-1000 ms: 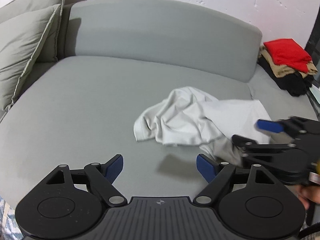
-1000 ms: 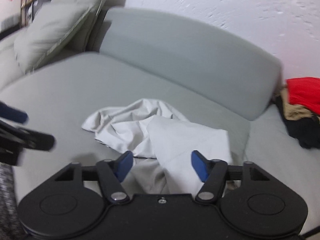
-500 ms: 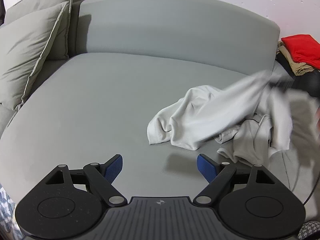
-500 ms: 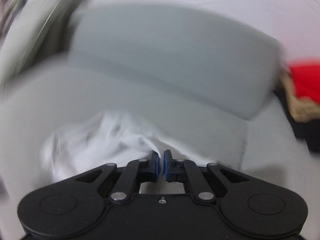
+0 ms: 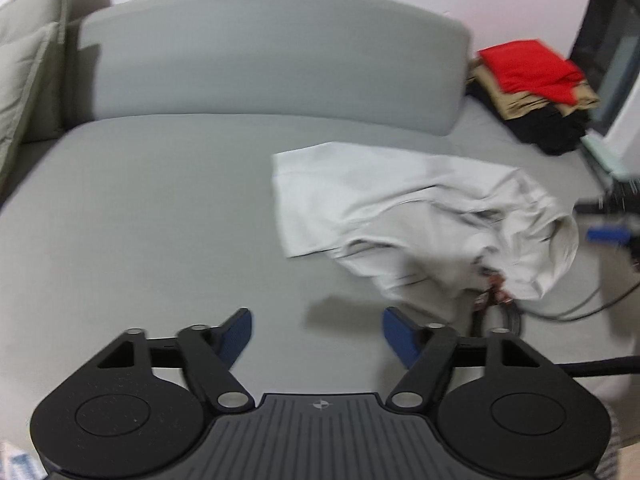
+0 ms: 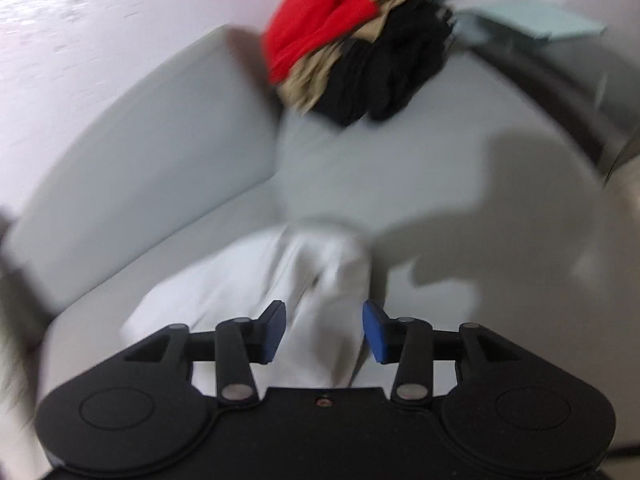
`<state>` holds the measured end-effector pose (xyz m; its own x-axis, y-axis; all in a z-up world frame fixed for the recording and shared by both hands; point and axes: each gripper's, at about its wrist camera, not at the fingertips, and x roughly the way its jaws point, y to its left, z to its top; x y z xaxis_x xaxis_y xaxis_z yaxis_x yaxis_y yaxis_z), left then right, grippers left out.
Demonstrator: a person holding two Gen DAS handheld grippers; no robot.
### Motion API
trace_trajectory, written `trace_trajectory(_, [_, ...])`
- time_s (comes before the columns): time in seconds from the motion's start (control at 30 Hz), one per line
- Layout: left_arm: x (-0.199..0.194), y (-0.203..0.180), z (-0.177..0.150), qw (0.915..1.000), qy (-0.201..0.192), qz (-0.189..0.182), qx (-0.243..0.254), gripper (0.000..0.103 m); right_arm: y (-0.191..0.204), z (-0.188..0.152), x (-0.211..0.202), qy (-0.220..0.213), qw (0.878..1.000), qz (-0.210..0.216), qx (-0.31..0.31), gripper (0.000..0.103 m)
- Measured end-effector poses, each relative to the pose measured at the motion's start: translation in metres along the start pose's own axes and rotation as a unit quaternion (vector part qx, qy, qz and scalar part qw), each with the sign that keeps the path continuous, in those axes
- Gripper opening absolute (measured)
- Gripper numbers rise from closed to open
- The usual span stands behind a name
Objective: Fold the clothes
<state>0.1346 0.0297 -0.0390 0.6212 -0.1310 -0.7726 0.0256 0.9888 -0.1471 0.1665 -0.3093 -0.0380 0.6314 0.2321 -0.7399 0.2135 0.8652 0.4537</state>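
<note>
No readable labels; left hand-held gripper closing, empty; right hand-held gripper opening over white garment.

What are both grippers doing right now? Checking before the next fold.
Left gripper: closing, nothing between its jaws.
Right gripper: opening over the white garment, not gripping it.

The sofa seat lies bare left of the white garment; the backrest, stacked clothes and cables hem the right side.
</note>
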Motion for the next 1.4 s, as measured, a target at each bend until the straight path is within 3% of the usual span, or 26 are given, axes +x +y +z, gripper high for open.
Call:
trace_trajectory(0.13, [0.013, 0.003, 0.012, 0.9957, -0.016, -0.052, -0.074, 0.035, -0.001, -0.035, -0.028, 0.008, 0.997, 0.075, 0.013, 0.050])
trace_trajectory(0.27, [0.046, 0.008, 0.024, 0.9849, -0.005, -0.086, -0.150, 0.033, -0.004, -0.057, -0.037, 0.012, 0.990, 0.129, 0.053, 0.050])
trace_trajectory(0.4, [0.069, 0.016, 0.032, 0.9695, 0.005, -0.137, -0.203, 0.035, -0.018, -0.055, -0.043, 0.004, 0.973, 0.199, 0.116, 0.050])
trace_trajectory(0.5, [0.074, 0.018, 0.034, 0.9681, 0.012, -0.142, -0.206, 0.035, -0.023, -0.042, -0.065, -0.013, 0.969, 0.210, 0.133, 0.052])
trace_trajectory(0.6, [0.055, 0.017, 0.034, 0.9738, 0.008, -0.150, -0.171, 0.035, -0.023, -0.024, -0.093, -0.031, 0.969, 0.207, 0.128, 0.052])
trace_trajectory(0.63, [0.046, 0.014, 0.033, 0.9783, -0.001, -0.148, -0.145, 0.035, -0.021, -0.021, -0.107, -0.041, 0.972, 0.200, 0.116, 0.056])
trace_trajectory(0.7, [0.029, 0.006, 0.031, 0.9879, -0.024, -0.124, -0.089, 0.039, -0.019, -0.015, -0.125, -0.056, 0.976, 0.188, 0.098, 0.075])
trace_trajectory(0.73, [0.029, 0.004, 0.029, 0.9903, -0.030, -0.110, -0.079, 0.043, -0.020, -0.014, -0.131, -0.061, 0.976, 0.184, 0.095, 0.077])
trace_trajectory(0.83, [0.049, 0.008, 0.024, 0.9883, -0.032, -0.103, -0.108, 0.044, -0.030, -0.013, -0.115, -0.059, 0.978, 0.168, 0.107, 0.077])
trace_trajectory(0.87, [0.058, 0.011, 0.022, 0.9840, -0.027, -0.114, -0.134, 0.043, -0.035, -0.014, -0.101, -0.054, 0.977, 0.164, 0.121, 0.077])
trace_trajectory(0.9, [0.070, 0.018, 0.020, 0.9725, -0.014, -0.143, -0.183, 0.042, -0.041, -0.016, -0.085, -0.048, 0.976, 0.163, 0.135, 0.077])
trace_trajectory(0.93, [0.082, 0.025, 0.017, 0.9576, -0.002, -0.171, -0.232, 0.041, -0.046, -0.020, -0.071, -0.042, 0.975, 0.160, 0.148, 0.075])
trace_trajectory(1.0, [0.102, 0.036, 0.014, 0.9261, 0.019, -0.213, -0.311, 0.040, -0.057, -0.028, -0.047, -0.027, 0.972, 0.153, 0.175, 0.059])
trace_trajectory(1.03, [0.110, 0.041, 0.013, 0.9116, 0.027, -0.228, -0.341, 0.040, -0.062, -0.032, -0.039, -0.021, 0.971, 0.152, 0.184, 0.059])
trace_trajectory(1.13, [0.124, 0.051, 0.012, 0.8848, 0.037, -0.258, -0.386, 0.040, -0.069, -0.037, -0.030, -0.015, 0.970, 0.152, 0.191, 0.059])
trace_trajectory(1.23, [0.139, 0.055, 0.014, 0.8704, 0.048, -0.270, -0.409, 0.039, -0.072, -0.037, -0.027, -0.022, 0.971, 0.150, 0.185, 0.059])
trace_trajectory(1.27, [0.144, 0.056, 0.014, 0.8670, 0.053, -0.272, -0.414, 0.033, -0.073, -0.037, -0.025, -0.023, 0.971, 0.150, 0.185, 0.059])
trace_trajectory(1.33, [0.154, 0.058, 0.015, 0.8630, 0.067, -0.267, -0.424, 0.022, -0.074, -0.037, -0.020, -0.020, 0.971, 0.151, 0.186, 0.059])
trace_trajectory(1.4, [0.160, 0.059, 0.019, 0.8653, 0.070, -0.266, -0.419, 0.020, -0.077, -0.038, -0.014, -0.018, 0.971, 0.150, 0.188, 0.059])
